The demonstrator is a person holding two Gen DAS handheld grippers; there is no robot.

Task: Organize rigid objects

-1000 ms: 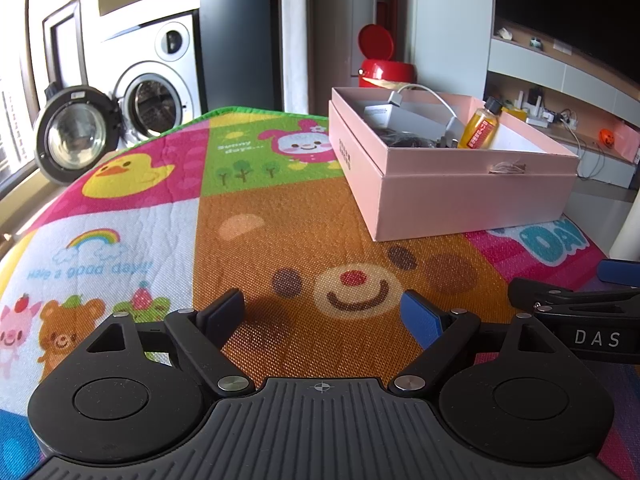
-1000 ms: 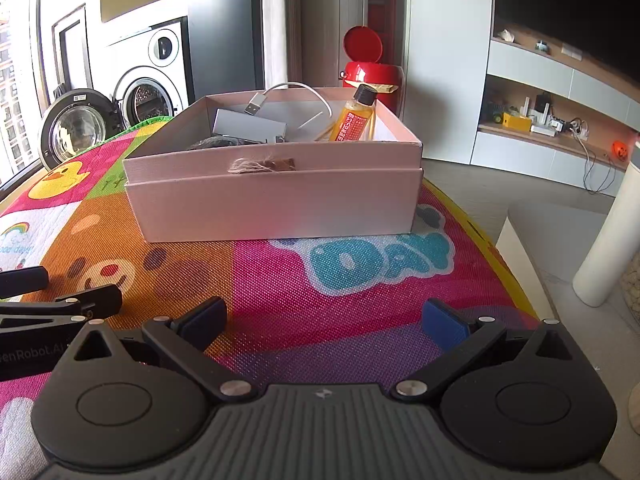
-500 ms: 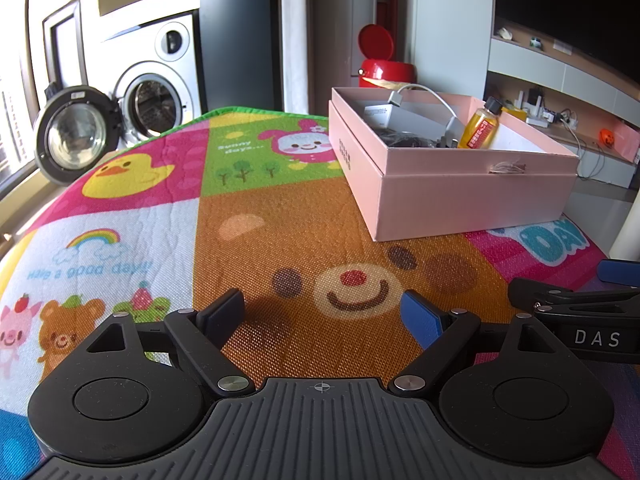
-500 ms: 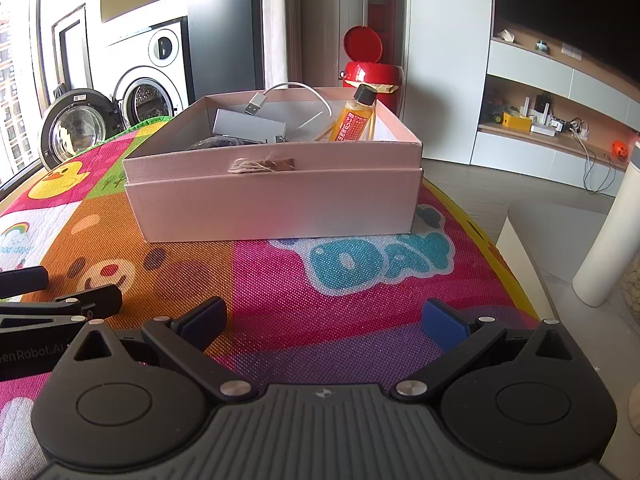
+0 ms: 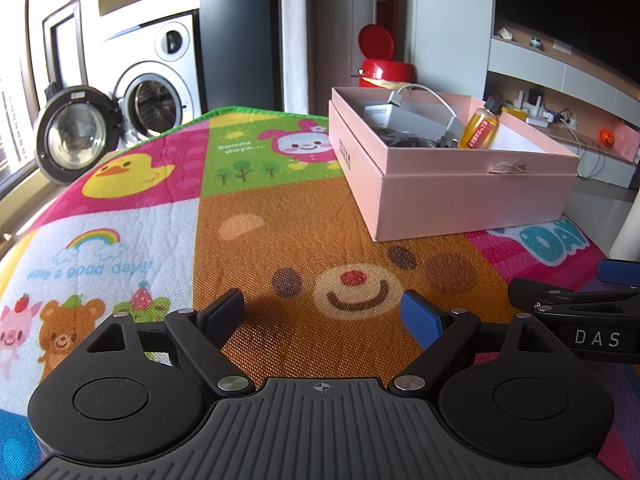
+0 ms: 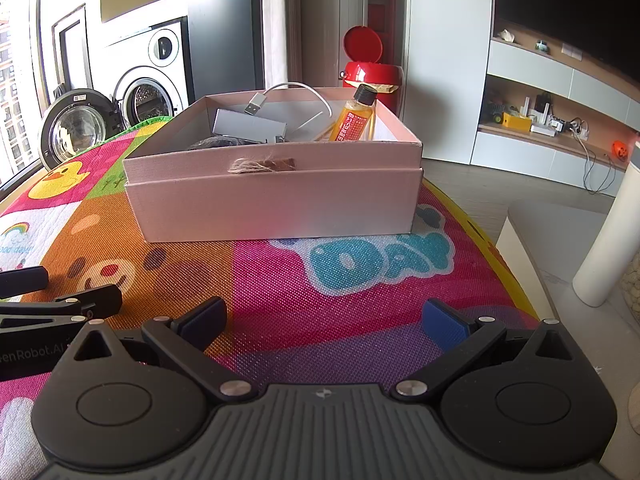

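A pink cardboard box (image 5: 472,196) (image 6: 276,204) stands open on the colourful play mat (image 5: 280,240) (image 6: 304,292). Inside it lean a small yellow bottle with a black cap (image 5: 479,128) (image 6: 354,118), a grey flat device (image 6: 250,126), a white USB cable (image 5: 416,94) (image 6: 296,94) and something dark (image 6: 212,144). My left gripper (image 5: 322,312) rests low over the mat, open and empty, short of the box. My right gripper (image 6: 324,318) is open and empty too, facing the box's front wall. Each gripper shows at the edge of the other's view.
A washing machine with its round door open (image 5: 76,136) stands beyond the mat's far left edge. A red bin with a raised lid (image 6: 370,70) is behind the box. Shelves with small items (image 6: 536,118) line the right wall; a white cylinder (image 6: 608,240) stands on the floor at right.
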